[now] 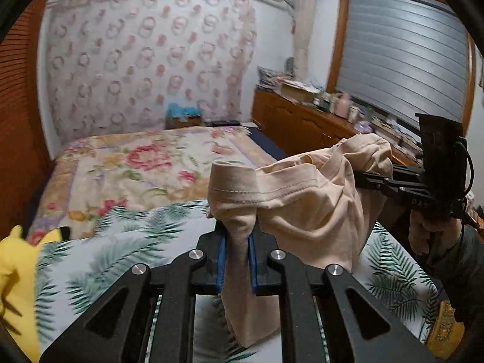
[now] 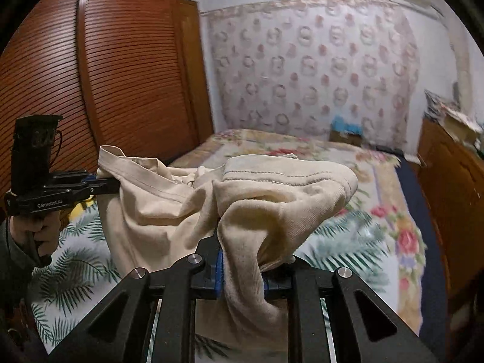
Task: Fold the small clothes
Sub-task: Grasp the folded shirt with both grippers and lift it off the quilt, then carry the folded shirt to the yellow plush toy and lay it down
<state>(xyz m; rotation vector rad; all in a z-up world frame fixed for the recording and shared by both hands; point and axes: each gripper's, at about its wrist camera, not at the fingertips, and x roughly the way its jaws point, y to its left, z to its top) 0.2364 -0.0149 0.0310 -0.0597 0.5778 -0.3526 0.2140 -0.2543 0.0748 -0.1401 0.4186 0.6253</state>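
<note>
A small beige garment (image 1: 305,211) with a stitched hem hangs in the air above the bed, stretched between both grippers. My left gripper (image 1: 237,257) is shut on one bunched edge of it, blue pads pressing the cloth. In the right wrist view my right gripper (image 2: 242,272) is shut on the other edge of the beige garment (image 2: 272,199). The right gripper (image 1: 367,181) also shows at the right of the left wrist view, and the left gripper (image 2: 99,183) at the left of the right wrist view, each held by a hand.
Below lies a leaf-print sheet (image 1: 121,248) and a floral quilt (image 1: 145,163) on the bed. A yellow plush toy (image 1: 18,272) sits at the left. A wooden dresser (image 1: 302,124) with clutter stands right, a slatted wardrobe (image 2: 121,69) left.
</note>
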